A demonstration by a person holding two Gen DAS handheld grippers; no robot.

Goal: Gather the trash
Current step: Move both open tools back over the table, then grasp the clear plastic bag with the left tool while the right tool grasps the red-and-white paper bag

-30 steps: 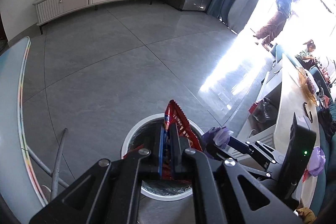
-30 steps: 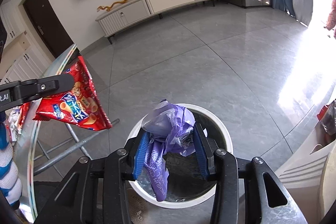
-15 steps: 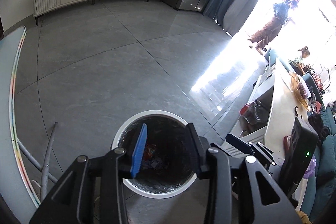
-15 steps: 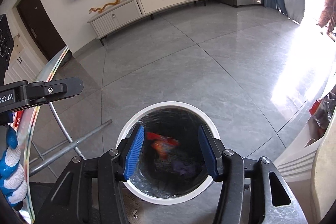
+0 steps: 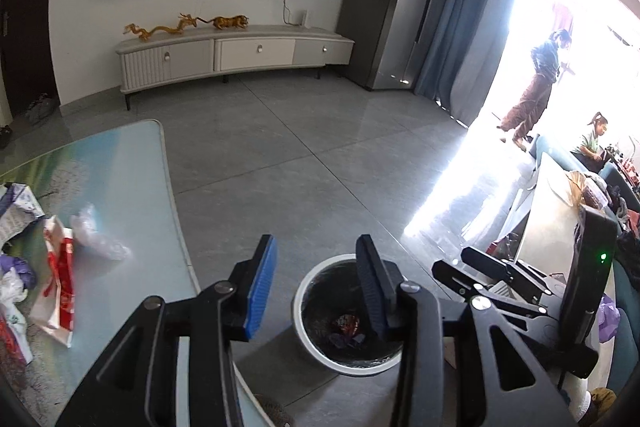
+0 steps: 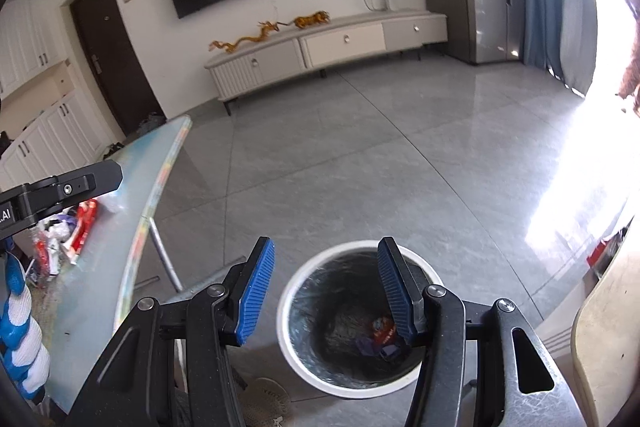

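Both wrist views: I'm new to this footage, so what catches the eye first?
The white trash bin on the grey floor, red and purple wrappers at its bottom, framed by the open, empty right tongs. The left tongs have just been opening, also empty. More litter lies on the glass table at left.

Both wrist views look steeply down past their tongs, sharing the bin (image 5: 347, 323) (image 6: 356, 323) near six o'clock, counter (image 5: 120, 195) (image 6: 100, 267) at nine.

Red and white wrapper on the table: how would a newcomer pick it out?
Start at the glass table left of the white bin. Litter clusters at its near-left end. The red and white wrapper lies flat beside a clear crumpled plastic, the only long red-striped piece.
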